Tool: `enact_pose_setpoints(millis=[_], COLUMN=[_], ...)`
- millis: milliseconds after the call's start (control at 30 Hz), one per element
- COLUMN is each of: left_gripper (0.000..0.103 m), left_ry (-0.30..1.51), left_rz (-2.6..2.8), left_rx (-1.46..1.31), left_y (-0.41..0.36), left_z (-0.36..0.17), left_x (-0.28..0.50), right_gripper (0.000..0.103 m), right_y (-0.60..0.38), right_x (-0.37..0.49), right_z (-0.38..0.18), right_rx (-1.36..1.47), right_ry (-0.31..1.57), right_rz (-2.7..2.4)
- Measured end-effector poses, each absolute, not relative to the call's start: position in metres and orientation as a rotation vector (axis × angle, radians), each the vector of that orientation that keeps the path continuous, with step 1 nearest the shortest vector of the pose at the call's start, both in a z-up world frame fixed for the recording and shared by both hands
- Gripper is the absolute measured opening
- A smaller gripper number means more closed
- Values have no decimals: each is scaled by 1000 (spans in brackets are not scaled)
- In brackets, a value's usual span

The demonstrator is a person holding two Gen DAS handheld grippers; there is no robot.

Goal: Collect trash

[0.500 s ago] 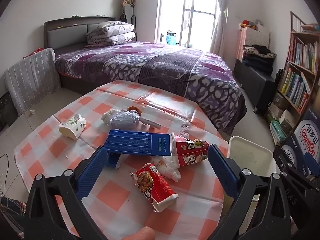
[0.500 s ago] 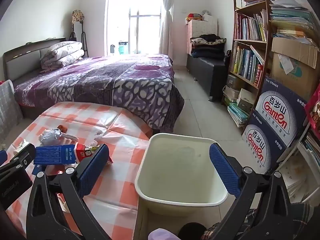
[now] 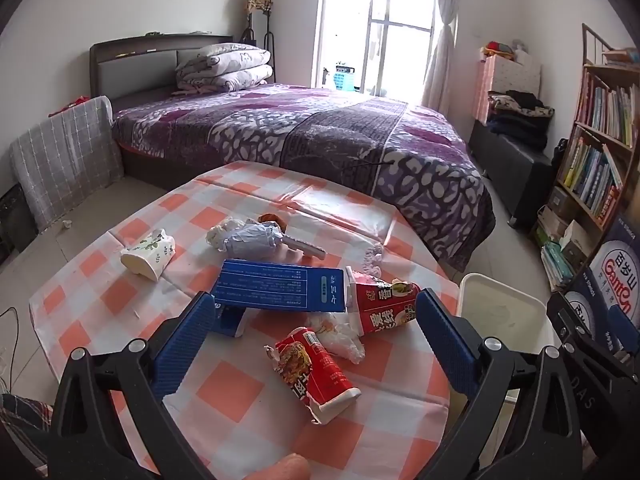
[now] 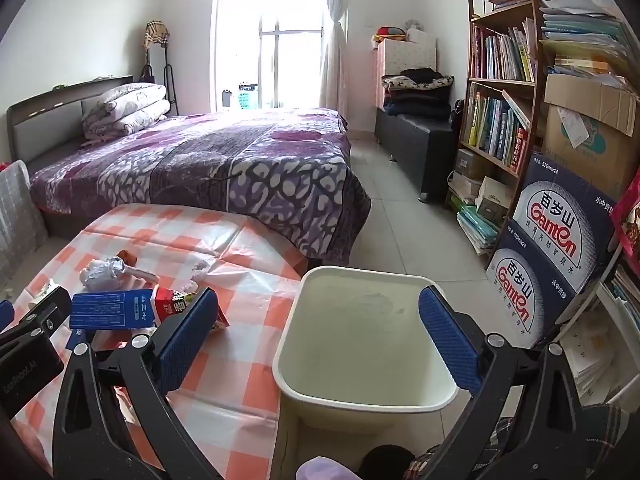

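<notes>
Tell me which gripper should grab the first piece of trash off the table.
Left. The left gripper hangs open right over the red snack wrapper on the table. The right gripper is open above the empty bin, off the table's edge.

Stacked dark-blue cardboard water cartons (image 4: 560,248): "Ganten", "百岁山", "570ml×24"
Black body of the left gripper (image 4: 28,352): partial "...Robot.AI"
Flat blue cardboard box (image 3: 280,286): small white print, unreadable
Red instant-noodle cups (image 3: 384,306): Chinese characters, unclear
</notes>
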State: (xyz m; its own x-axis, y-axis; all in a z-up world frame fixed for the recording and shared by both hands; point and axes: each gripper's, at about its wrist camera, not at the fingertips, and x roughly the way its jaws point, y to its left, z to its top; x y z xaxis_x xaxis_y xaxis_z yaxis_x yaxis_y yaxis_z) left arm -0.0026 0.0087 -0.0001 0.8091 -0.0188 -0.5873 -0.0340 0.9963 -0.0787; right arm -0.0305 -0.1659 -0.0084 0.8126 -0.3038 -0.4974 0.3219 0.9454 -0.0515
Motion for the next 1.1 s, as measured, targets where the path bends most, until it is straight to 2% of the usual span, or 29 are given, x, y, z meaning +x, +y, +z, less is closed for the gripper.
enact_pose_setpoints(millis=[1100], left_gripper=[97], left_ry=[646], left_rz=[29], left_rx=[-92], left_y=[15], left_z=[-7], left_x=[1], right_gripper=[96], right_y=[-168], right_x=[-28], right_z=[-12], right_rx=[46], right_ry=[537], right_rz=[-324])
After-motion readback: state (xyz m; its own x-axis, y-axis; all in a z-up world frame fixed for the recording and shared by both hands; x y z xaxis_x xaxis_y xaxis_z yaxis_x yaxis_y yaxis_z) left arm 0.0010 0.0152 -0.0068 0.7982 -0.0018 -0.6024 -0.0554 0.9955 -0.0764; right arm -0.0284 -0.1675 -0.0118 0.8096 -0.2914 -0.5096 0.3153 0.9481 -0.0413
